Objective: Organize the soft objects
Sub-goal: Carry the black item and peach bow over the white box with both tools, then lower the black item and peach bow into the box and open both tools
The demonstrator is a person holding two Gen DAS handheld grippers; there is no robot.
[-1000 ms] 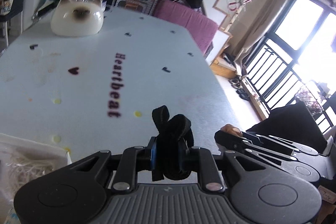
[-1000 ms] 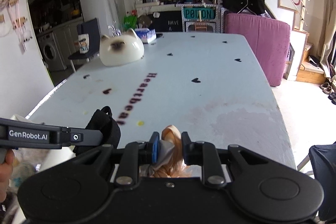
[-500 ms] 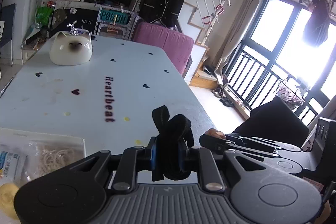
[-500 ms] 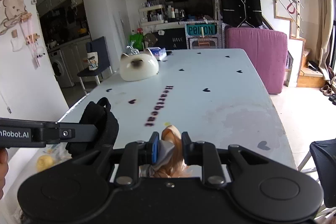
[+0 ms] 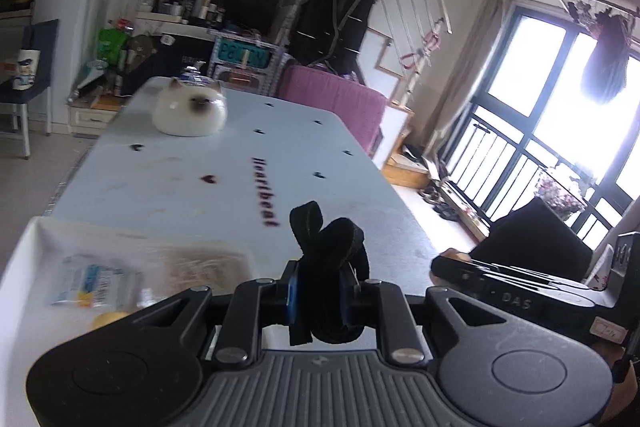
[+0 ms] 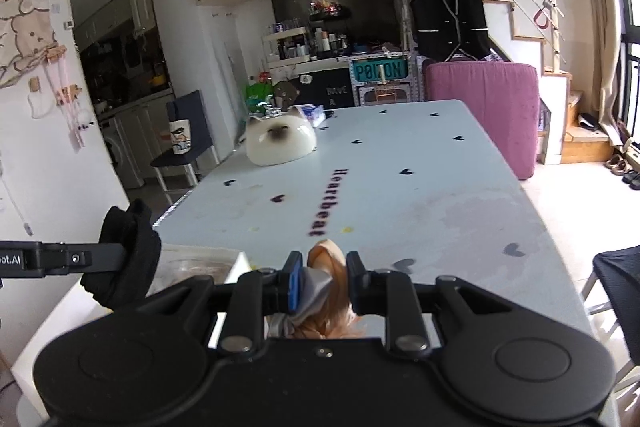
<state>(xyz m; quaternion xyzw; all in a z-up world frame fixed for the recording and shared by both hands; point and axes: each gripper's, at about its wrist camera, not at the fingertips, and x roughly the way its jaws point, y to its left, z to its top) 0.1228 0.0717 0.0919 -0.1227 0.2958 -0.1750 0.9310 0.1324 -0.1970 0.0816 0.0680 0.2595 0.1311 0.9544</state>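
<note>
My left gripper (image 5: 318,291) is shut on a black fabric band (image 5: 328,247) and holds it above the near end of the pale blue table (image 5: 240,187). It also shows in the right wrist view (image 6: 128,255) as a black bundle at the left. My right gripper (image 6: 320,281) is shut on a soft orange and grey cloth piece (image 6: 324,275), held above the table's near edge. The right gripper's side shows in the left wrist view (image 5: 500,287). A white tray (image 5: 36,239) with packets lies at the near left, below the left gripper.
A white cat-shaped cushion (image 6: 280,141) sits far back on the table. A pink mattress (image 6: 484,107) stands past the far end. A dark chair (image 6: 620,279) is at the near right, another chair (image 6: 184,143) at the far left. Windows lie to the right.
Both grippers have risen and tipped back, so the table looks farther away. The white tray has come into view under the left gripper. Both grips are unchanged.
</note>
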